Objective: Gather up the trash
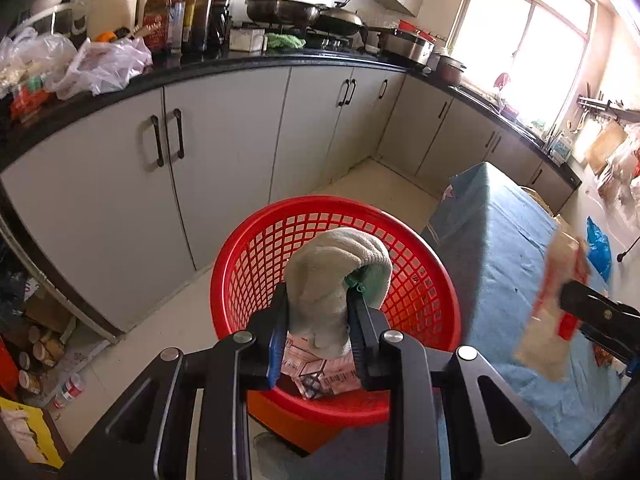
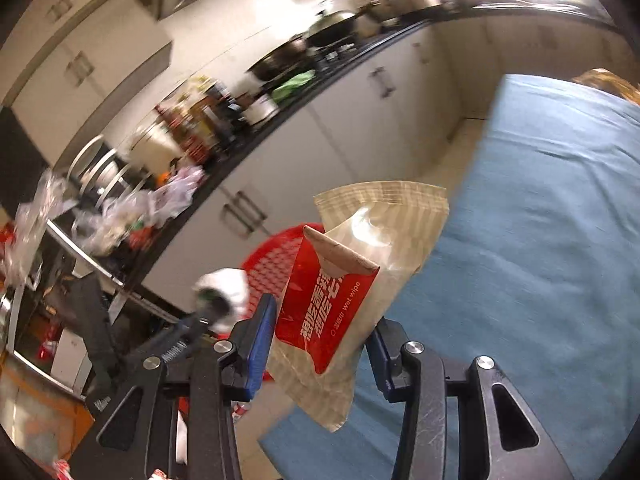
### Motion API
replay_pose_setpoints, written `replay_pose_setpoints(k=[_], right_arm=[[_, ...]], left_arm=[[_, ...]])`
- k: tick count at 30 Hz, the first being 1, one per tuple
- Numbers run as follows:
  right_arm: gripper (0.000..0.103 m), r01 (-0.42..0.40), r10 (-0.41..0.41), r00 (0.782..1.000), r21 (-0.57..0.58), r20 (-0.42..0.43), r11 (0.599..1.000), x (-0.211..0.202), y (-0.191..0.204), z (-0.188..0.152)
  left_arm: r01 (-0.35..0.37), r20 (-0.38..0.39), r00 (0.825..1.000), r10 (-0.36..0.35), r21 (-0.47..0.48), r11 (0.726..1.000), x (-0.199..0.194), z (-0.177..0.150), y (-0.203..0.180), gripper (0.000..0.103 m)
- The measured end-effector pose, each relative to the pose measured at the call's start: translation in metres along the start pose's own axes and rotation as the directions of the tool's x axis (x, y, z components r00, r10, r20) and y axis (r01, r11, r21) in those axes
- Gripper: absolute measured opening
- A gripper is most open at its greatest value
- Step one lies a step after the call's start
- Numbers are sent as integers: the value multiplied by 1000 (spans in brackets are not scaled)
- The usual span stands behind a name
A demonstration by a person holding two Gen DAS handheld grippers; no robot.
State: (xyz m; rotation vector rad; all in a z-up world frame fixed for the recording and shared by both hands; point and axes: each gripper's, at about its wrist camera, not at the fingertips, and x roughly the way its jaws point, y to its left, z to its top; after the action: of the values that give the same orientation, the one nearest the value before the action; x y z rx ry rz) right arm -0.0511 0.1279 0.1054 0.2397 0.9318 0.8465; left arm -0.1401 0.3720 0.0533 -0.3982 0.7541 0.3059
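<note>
My left gripper is shut on a grey-white work glove with a green cuff and holds it over the red mesh basket. A pink printed wrapper lies in the basket. My right gripper is shut on a beige wet wipe packet with a red label, held above the edge of the blue-covered table. The basket shows behind the packet. The left gripper with the glove is blurred at the left. The packet shows blurred in the left wrist view.
The basket stands on a tiled floor beside the blue table. Grey cabinets under a black counter run behind, with bottles, plastic bags and pans. Cans and clutter lie on the floor at the left.
</note>
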Motion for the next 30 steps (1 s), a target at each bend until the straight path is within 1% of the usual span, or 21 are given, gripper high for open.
replay_pose_setpoints(k=[4, 7, 10, 13, 18, 21, 25, 28, 30], right_arm=[[49, -15, 15, 1000, -17, -25, 1000, 38, 15, 6], [53, -25, 25, 997, 3, -69, 1000, 66, 17, 8], [55, -40, 43, 995, 40, -92, 998, 70, 9, 6], [56, -33, 36, 996, 42, -76, 999, 58, 4, 5], [61, 5, -2, 999, 73, -46, 997, 27, -13, -4], [64, 20, -18, 1000, 110, -22, 994, 6, -27, -14], [64, 56, -58, 998, 125, 13, 991, -20, -40, -26], [64, 114, -121, 991, 108, 60, 988, -44, -49, -35], [64, 124, -137, 985, 116, 107, 985, -59, -55, -41]], left_arm=[[0, 4, 1000, 0, -13, 1000, 0, 5, 4, 31], [3, 16, 1000, -3, 0, 1000, -6, 5, 3, 40], [-10, 40, 999, 10, 10, 1000, -16, 4, 2, 46], [-35, 66, 997, 34, 14, 999, -28, 2, 2, 52], [-75, 107, 992, 73, 15, 997, -46, -3, 2, 53], [-65, 114, 992, 62, 25, 998, -53, -8, -3, 53], [-58, 108, 993, 52, 51, 997, -61, -17, -15, 53], [-50, 112, 993, 43, 65, 997, -67, -22, -26, 53], [-45, 117, 993, 36, 75, 996, -73, -25, -34, 53]])
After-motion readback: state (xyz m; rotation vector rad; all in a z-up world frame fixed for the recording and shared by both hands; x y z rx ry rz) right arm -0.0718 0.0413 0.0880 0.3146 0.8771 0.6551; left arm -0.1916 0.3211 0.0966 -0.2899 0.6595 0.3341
